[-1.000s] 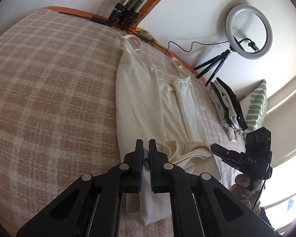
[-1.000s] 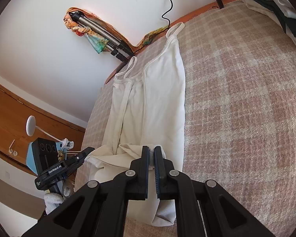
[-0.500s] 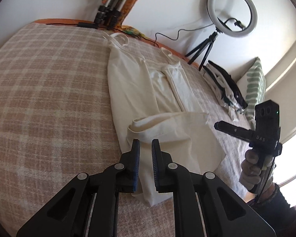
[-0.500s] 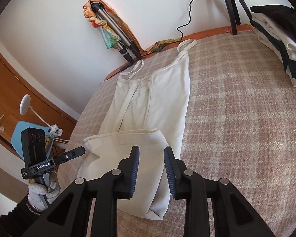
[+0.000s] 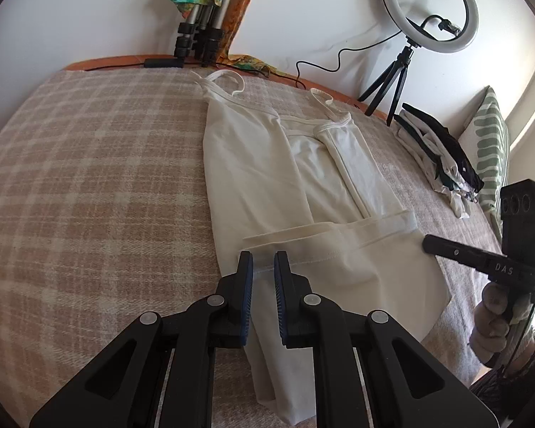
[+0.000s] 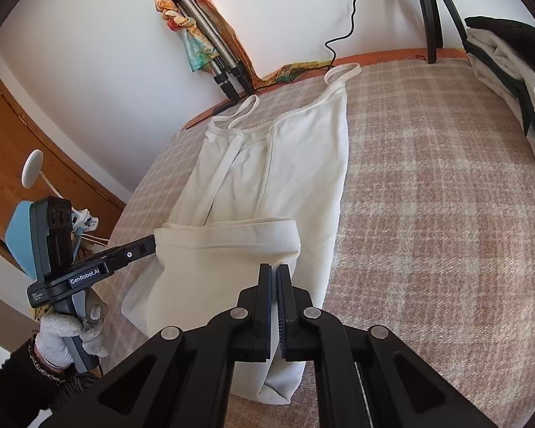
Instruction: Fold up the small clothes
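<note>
A cream strappy top [image 5: 260, 164] lies lengthwise on the plaid bedcover [image 5: 89, 178], straps toward the wall, sides folded in. Its bottom hem is folded up over the middle [image 5: 339, 246]. My left gripper [image 5: 263, 265] hovers just over the folded hem's left end, jaws a little apart, holding nothing. In the right wrist view the top [image 6: 303, 164] shows with the folded hem [image 6: 232, 246] in front. My right gripper [image 6: 274, 274] sits at the hem's right end, jaws nearly closed with nothing visibly between them.
A ring light on a tripod [image 5: 429, 10] stands at the far edge. A stack of folded clothes [image 5: 442, 153] and a striped pillow [image 5: 492, 149] lie at the right. A folded tripod [image 6: 210, 53] leans on the wall. A wooden door [image 6: 35, 164] is left of the bed.
Both grippers let go of the hem after carrying it up over the top's middle. The left opened slightly and drew back. The right opened, then closed again to almost shut.
</note>
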The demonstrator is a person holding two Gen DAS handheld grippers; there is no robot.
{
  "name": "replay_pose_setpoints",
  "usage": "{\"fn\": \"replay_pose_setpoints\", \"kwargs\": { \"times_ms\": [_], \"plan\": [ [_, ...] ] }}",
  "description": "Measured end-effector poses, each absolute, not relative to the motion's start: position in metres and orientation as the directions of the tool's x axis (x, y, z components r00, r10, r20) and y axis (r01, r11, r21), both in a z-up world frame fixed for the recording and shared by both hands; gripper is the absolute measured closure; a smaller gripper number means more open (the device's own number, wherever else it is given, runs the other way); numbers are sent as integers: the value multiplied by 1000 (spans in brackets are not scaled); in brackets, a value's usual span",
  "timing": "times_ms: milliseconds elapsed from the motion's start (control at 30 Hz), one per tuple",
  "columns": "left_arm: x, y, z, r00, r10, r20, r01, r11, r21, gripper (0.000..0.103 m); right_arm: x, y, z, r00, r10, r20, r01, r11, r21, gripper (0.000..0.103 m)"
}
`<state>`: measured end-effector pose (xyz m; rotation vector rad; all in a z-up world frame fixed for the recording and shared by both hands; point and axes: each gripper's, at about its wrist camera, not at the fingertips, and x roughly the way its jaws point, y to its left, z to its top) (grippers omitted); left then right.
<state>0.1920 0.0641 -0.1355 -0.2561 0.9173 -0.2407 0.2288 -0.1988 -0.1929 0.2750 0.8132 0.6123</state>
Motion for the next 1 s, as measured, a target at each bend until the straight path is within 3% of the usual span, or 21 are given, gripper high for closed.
{"fn": "replay_pose_setpoints", "kwargs": {
  "times_ms": [233,333,433,567,733,833,900,967,1000],
  "plan": [
    [182,69,-132,603,-277,-748,61,951,-303,92,232,-198,-198,561,529,-637,-357,848,391,103],
    [172,56,-116,634,-315,-706,132,944,-303,92,224,-191,-185,604,499,-621,-386,865,320,96],
    [168,34,-111,627,-359,-691,221,933,-284,92,214,-184,-174,624,543,-561,-449,837,312,78],
    [177,15,-126,575,-372,-729,264,927,-265,92,213,-162,-175,602,552,-577,-493,825,275,77],
    [187,17,-139,579,-267,-770,218,961,-169,92,226,-155,-193,598,466,-652,-425,874,234,78],
    [193,32,-135,596,-211,-775,156,977,-147,91,232,-166,-198,583,453,-674,-381,886,266,84],
    [198,47,-131,608,-204,-768,119,979,-166,91,232,-170,-193,586,441,-680,-370,892,260,83],
    [206,62,-126,613,-229,-756,86,971,-224,82,233,-174,-186,598,452,-662,-382,887,261,79],
    [209,68,-123,621,-238,-747,76,967,-245,79,236,-176,-182,600,466,-650,-393,880,268,69]
  ]
}}
